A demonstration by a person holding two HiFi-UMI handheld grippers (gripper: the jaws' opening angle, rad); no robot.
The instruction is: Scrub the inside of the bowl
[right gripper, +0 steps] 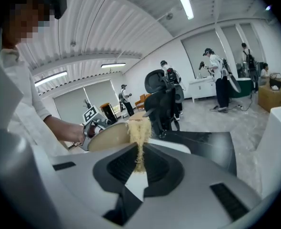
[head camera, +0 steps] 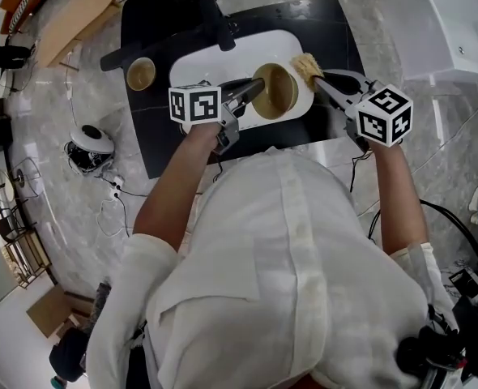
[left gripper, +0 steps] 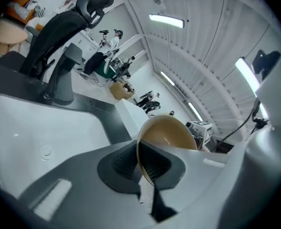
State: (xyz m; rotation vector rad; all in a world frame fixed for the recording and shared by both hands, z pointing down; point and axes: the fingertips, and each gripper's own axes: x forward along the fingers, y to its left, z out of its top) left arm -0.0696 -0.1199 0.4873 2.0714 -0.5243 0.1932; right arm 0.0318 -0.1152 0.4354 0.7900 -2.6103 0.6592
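A tan bowl (head camera: 276, 92) is held tilted above the white sink (head camera: 198, 65), its opening turned toward the right. My left gripper (head camera: 255, 89) is shut on the bowl's rim (left gripper: 141, 163), pads on either side of the wall. My right gripper (head camera: 320, 81) is shut on a straw-coloured loofah scrubber (head camera: 306, 67), which hangs just right of the bowl's opening. In the right gripper view the scrubber (right gripper: 138, 137) sticks up from the jaws beside the bowl (right gripper: 109, 136). Whether it touches the bowl I cannot tell.
A second brown bowl (head camera: 141, 74) sits on the black counter (head camera: 154, 148) left of the sink. A black faucet (head camera: 211, 19) reaches over the sink's far side. Cables and a round device (head camera: 91, 143) lie on the floor at left.
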